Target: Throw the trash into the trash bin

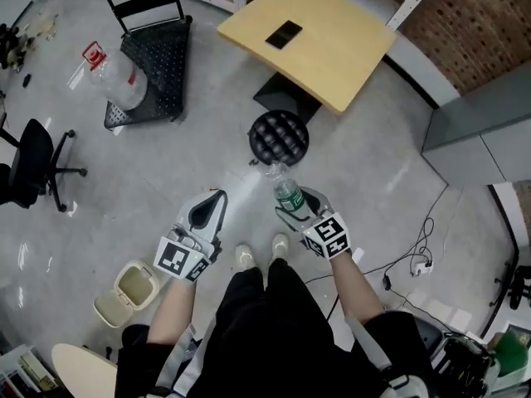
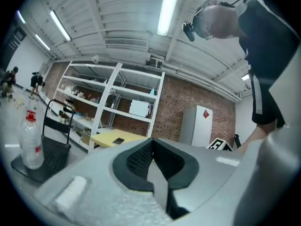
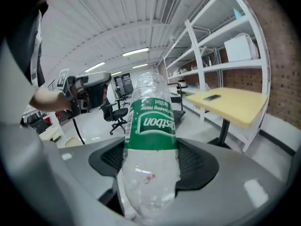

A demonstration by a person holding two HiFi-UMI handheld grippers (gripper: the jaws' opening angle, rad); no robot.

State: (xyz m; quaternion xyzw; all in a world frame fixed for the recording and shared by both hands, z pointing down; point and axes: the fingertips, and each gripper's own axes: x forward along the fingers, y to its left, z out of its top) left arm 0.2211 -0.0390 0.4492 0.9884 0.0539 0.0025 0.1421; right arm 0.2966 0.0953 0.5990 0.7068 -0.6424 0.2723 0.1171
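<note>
right claw grips bottle, hold seems shallow; left claw clenched empty; swinging to bin behind left claw could drop it.

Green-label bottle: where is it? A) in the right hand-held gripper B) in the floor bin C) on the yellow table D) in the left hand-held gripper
A: the bottle sits clamped between the jaws of the right hand-held gripper; the left hand-held gripper is shut and empty.
</note>
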